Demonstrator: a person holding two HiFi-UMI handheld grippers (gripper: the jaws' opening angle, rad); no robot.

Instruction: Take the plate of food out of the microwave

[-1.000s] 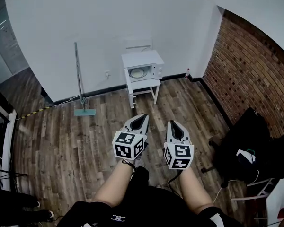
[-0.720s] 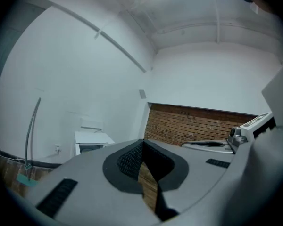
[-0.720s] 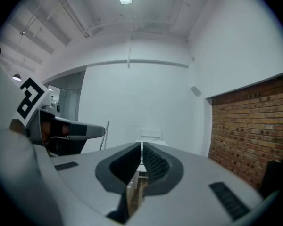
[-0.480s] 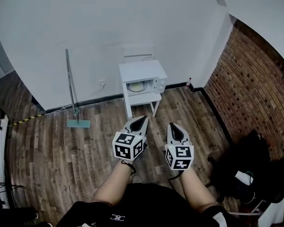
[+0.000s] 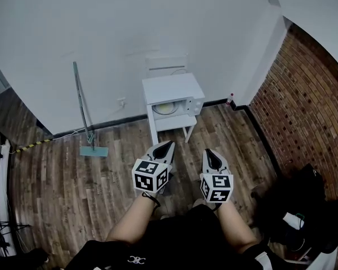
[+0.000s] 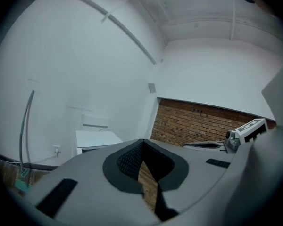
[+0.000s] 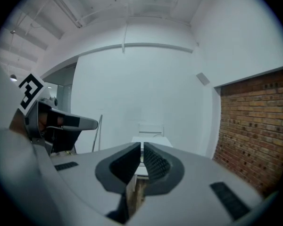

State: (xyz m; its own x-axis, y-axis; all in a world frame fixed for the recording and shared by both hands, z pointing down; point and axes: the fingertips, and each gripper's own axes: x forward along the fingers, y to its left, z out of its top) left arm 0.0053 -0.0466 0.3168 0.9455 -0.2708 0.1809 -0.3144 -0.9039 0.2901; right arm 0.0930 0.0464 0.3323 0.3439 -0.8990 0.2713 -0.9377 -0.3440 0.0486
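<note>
My left hand-held gripper (image 5: 168, 145) and right hand-held gripper (image 5: 210, 152) are both closed and empty. The plate (image 5: 164, 108) sits in the microwave (image 5: 173, 91) on the desk (image 5: 174, 122). It lies straight ahead and well apart, and I judge the left slightly nearer.

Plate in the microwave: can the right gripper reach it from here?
Probably not yet. The plate sits in the microwave by the far wall, a stretch of wooden floor away from the right gripper, which is shut and empty. No obstacle shows along that path.
</note>
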